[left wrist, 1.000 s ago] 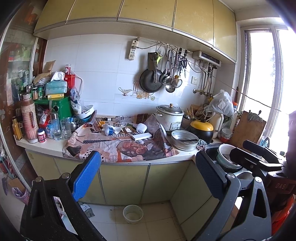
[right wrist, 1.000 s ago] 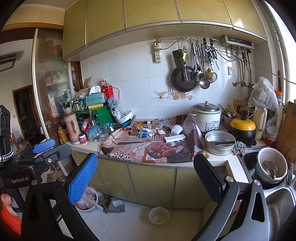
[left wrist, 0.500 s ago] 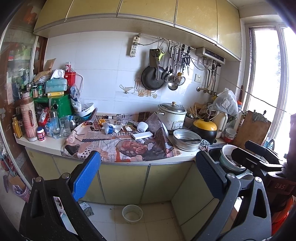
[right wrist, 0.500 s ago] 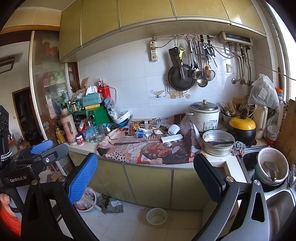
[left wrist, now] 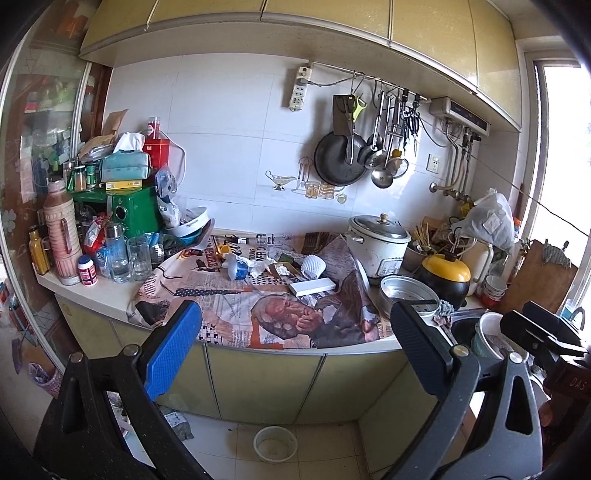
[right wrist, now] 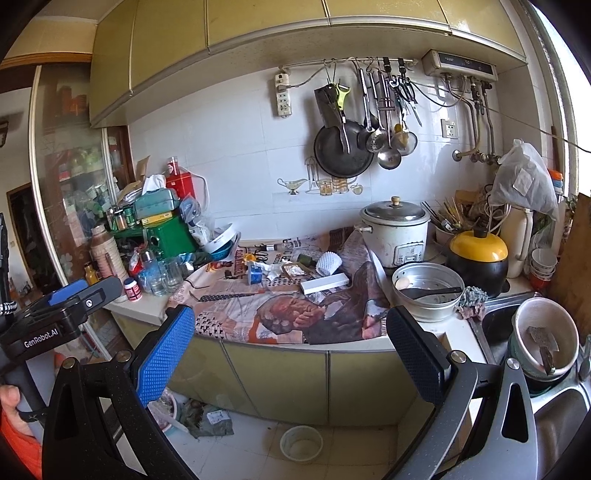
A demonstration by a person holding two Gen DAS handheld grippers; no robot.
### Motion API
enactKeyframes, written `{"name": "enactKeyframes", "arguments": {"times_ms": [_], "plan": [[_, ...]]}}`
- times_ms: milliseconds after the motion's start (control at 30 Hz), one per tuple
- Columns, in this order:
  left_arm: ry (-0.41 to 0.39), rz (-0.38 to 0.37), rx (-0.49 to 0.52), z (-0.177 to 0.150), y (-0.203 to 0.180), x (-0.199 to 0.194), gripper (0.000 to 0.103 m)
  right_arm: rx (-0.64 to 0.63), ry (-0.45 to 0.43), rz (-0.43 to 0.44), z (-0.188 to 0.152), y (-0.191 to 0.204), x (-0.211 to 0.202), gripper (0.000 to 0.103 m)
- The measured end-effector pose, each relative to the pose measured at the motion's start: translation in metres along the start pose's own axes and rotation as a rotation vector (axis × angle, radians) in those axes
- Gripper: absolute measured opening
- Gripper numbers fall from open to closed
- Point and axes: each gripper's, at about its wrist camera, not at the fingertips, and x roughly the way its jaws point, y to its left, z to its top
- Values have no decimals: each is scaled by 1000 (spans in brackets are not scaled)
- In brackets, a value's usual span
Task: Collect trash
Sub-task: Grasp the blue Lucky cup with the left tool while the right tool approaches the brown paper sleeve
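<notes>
Nothing has been collected yet, as far as can be judged. The left gripper (left wrist: 291,343) and right gripper (right wrist: 291,347) are both held wide apart and empty, well short of the surface (right wrist: 436,328). The trash (right wrist: 271,271), crumpled paper, wrappers and a blue cup, lies on the newspaper (right wrist: 258,310) toward its far side. All picking remains.

White tiled wall (left wrist: 229,122) fills the frame centre, with yellow-green upper cabinets (left wrist: 332,26) across the top and matching base cabinets (left wrist: 266,384) below the counter. Pale tiled floor (left wrist: 325,446) at bottom; bright window (left wrist: 565,155) at right edge.
</notes>
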Motion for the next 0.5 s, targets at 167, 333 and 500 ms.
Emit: {"name": "enactKeyframes", "arguments": {"times_ms": [167, 333, 500], "plan": [[8, 13, -35, 18, 32, 60, 103, 33, 2, -61, 9, -5, 44, 103], [41, 31, 7, 43, 65, 131, 103, 72, 20, -125, 26, -3, 97, 103], [118, 14, 28, 64, 103, 205, 103, 98, 59, -158, 44, 9, 151, 103]]}}
